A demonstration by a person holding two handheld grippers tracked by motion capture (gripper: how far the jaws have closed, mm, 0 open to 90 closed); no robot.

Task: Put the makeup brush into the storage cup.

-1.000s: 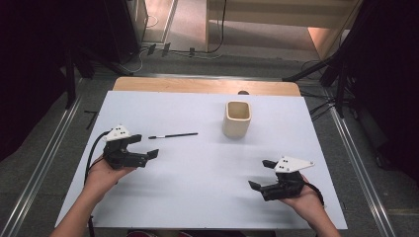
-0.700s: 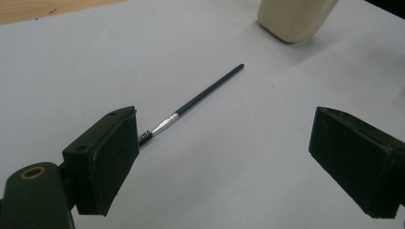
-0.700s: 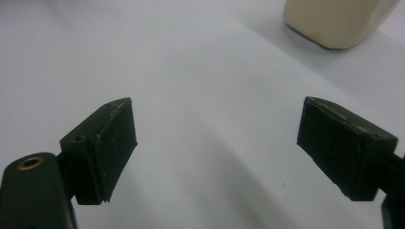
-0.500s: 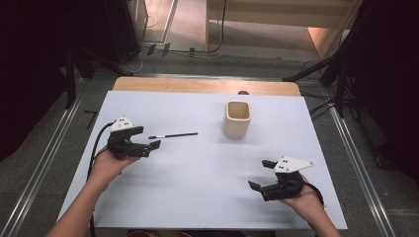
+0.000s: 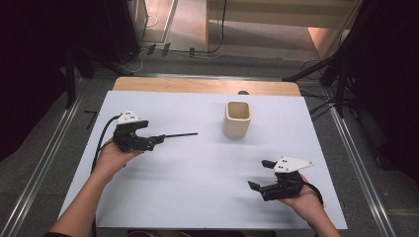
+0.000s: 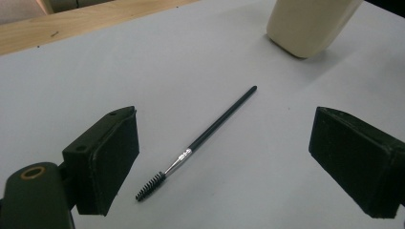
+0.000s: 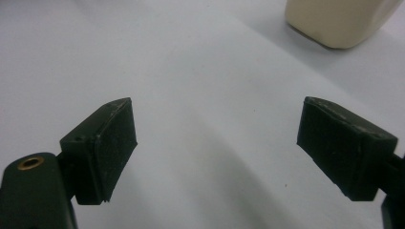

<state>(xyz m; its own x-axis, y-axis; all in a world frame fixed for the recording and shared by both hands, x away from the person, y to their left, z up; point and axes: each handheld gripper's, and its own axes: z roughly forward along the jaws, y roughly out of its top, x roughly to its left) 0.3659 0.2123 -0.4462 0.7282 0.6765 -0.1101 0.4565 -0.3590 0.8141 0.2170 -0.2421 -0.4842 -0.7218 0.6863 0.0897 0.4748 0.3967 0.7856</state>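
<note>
The left gripper hovers low over the white table top with its jaws spread wide, and the thin black spoolie brush with a silver ferrule lies flat on the table between them, touching neither pad; its bristle end sits close to the left-hand pad. Beyond the brush's handle tip stands a cream, square-mouthed cup, well apart. The right gripper rests near the table's front right, jaws wide and empty.
</note>
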